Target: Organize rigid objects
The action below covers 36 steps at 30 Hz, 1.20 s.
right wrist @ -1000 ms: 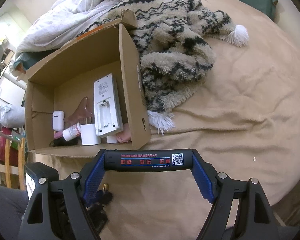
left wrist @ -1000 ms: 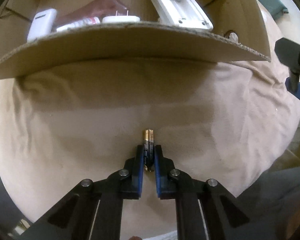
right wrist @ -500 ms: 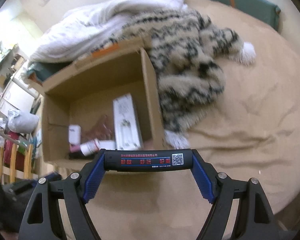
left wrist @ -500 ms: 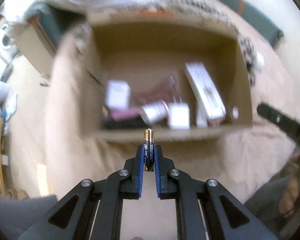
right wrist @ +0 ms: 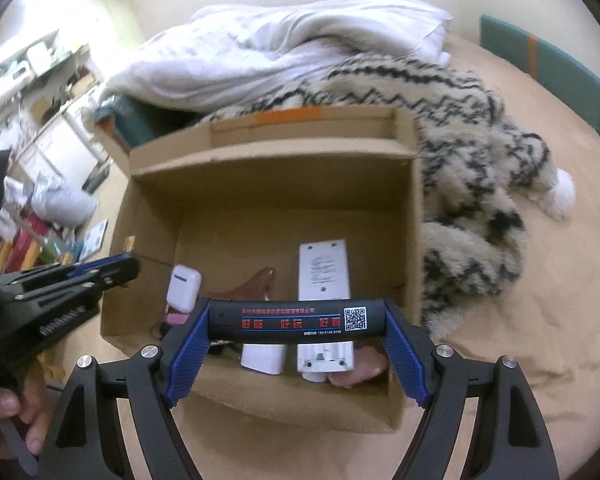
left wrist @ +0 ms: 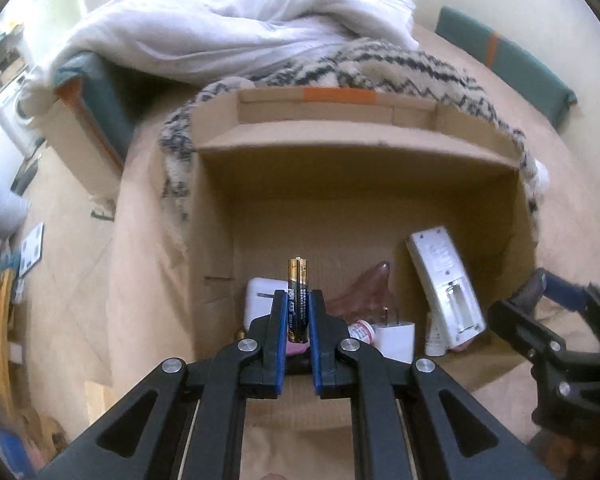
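At six o'clock of the left wrist view, the left gripper clamps two black-and-gold batteries upright above one open brown cardboard box holding one white remote control. Right wrist view, six o'clock: the right gripper clamps one black printed cylinder crosswise over that box.

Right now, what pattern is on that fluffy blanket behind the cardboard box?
Cream with black zigzag stripes, on the fluffy blanket; clearest in the right wrist view.

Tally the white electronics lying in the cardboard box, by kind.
Remote control: 1
Earbud case: 1
Plug-in charger: 1
Total: 3
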Tool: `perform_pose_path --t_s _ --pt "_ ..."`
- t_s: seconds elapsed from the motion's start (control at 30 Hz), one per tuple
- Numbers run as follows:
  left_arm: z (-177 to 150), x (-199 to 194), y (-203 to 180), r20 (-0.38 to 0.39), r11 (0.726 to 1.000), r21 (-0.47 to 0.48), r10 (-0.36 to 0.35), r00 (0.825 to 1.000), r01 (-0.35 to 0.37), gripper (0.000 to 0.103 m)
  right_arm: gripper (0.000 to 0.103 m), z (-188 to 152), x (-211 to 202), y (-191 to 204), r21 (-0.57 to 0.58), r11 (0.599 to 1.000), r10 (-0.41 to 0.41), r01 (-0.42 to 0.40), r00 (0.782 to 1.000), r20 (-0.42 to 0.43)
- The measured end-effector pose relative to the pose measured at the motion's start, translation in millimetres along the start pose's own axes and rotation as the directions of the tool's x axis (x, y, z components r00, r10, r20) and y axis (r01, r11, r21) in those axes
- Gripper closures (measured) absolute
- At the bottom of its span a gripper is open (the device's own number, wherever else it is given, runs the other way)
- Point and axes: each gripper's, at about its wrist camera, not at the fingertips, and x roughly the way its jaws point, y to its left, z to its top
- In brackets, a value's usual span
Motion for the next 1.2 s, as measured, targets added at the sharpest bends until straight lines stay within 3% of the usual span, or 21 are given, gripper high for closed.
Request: perform_pose_path --t_s 0.13,0.43,0.5,0.57,0.6,0.67,0.7,0.87,0.93,1.07,1.13,1.2 --pt "-3 21 -6 -0.061 1.000 0.000 -0.022 0.998 0.022 0.094 0.018 -5 13 3 0.006 1.000 0.016 -0.016 0.999 -0.046" --pt "-4 28 -5 -0.069 1.000 0.003 0.000 0.998 0.000 0.094 0.017 -6 17 4 0.015 1.000 0.017 -0.016 0.999 -0.039" --pt "-4 27 -6 -0.066 1.000 0.011 0.002 0.998 -0.001 0.094 0.003 -5 15 4 0.024 0.999 0.032 -0.032 0.999 -0.029" --pt "-4 25 -6 -0.058 1.000 0.007 0.001 0.998 0.000 0.091 0.000 -5 10 4 0.029 0.999 0.037 -0.037 0.999 -0.006" --pt "-4 24 -6 -0.054 1.000 0.005 -0.002 0.999 0.002 0.083 0.000 -4 8 4 0.028 0.999 0.032 -0.032 0.999 0.006" --pt "-4 21 -5 -0.049 1.000 -0.004 -0.013 0.999 0.013 0.049 0.000 -2 2 2 0.034 0.999 0.034 -0.034 0.999 0.028" --pt "-3 18 -4 -0.043 1.000 -0.013 -0.022 0.999 0.022 0.028 0.000 -2 1 1 0.042 0.998 0.039 -0.040 0.999 0.037" --pt "-3 -3 -1 0.000 0.999 -0.027 -0.035 0.999 0.035 0.023 0.000 1 -14 -5 0.100 0.993 0.048 -0.058 0.994 0.099" --pt "-5 -16 4 0.026 0.999 -0.039 -0.029 0.999 0.030 0.017 0.000 0 -20 -7 0.114 0.992 0.046 -0.058 0.993 0.109" --pt "-10 -36 18 0.043 0.996 -0.087 -0.028 0.999 0.031 0.013 0.000 -8 -36 -8 0.128 0.990 0.041 -0.058 0.990 0.135" --pt "-17 -46 27 0.047 0.993 -0.120 -0.016 0.999 0.021 0.003 0.000 -12 -46 -6 0.129 0.990 0.039 -0.058 0.989 0.145" --pt "-27 -57 36 0.050 0.990 -0.143 -0.013 0.999 0.020 0.002 0.000 -18 -54 -5 0.124 0.991 0.030 -0.048 0.989 0.146"
